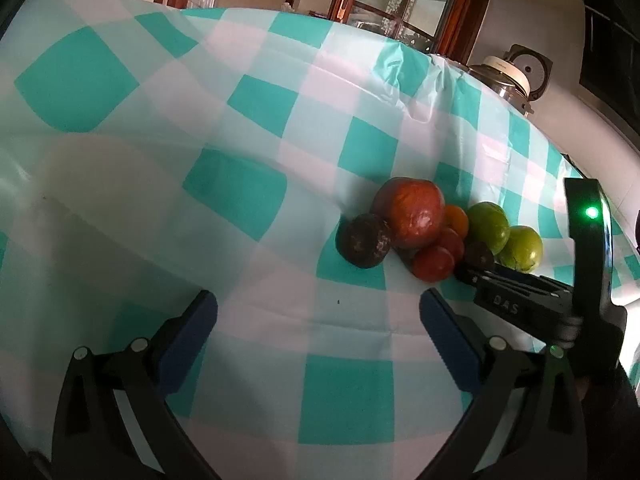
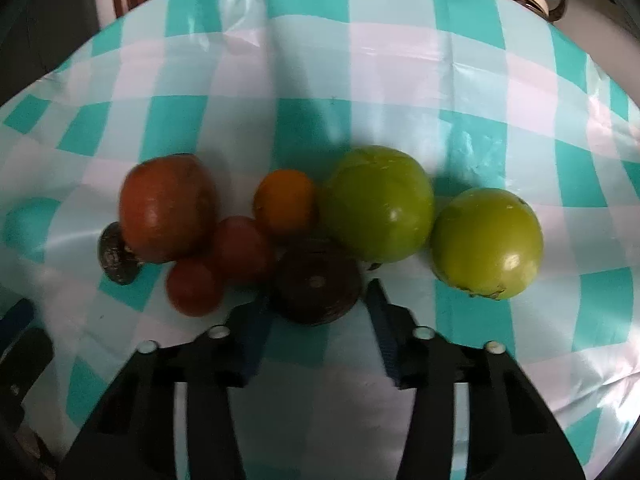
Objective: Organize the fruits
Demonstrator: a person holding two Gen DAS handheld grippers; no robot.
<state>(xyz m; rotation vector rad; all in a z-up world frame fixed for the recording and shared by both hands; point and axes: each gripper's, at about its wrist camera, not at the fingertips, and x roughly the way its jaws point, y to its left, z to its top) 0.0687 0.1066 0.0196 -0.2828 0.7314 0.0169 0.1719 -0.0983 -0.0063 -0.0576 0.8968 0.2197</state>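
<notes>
Spread right tongs (image 2: 316, 312) flank one dark fruit (image 2: 316, 282); two green fruits (image 2: 378, 204), left tongs (image 1: 318, 312) wide.

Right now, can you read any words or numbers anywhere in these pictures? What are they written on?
"DAS": pale raised letters on the black body of the right claw, seen from the left wrist camera; the first letter is faint, so that reading is unsure.
A small dark mark on the lid of the rice cooker past the table is too small to read.
The fruits and the checked tablecloth show no text.
</notes>
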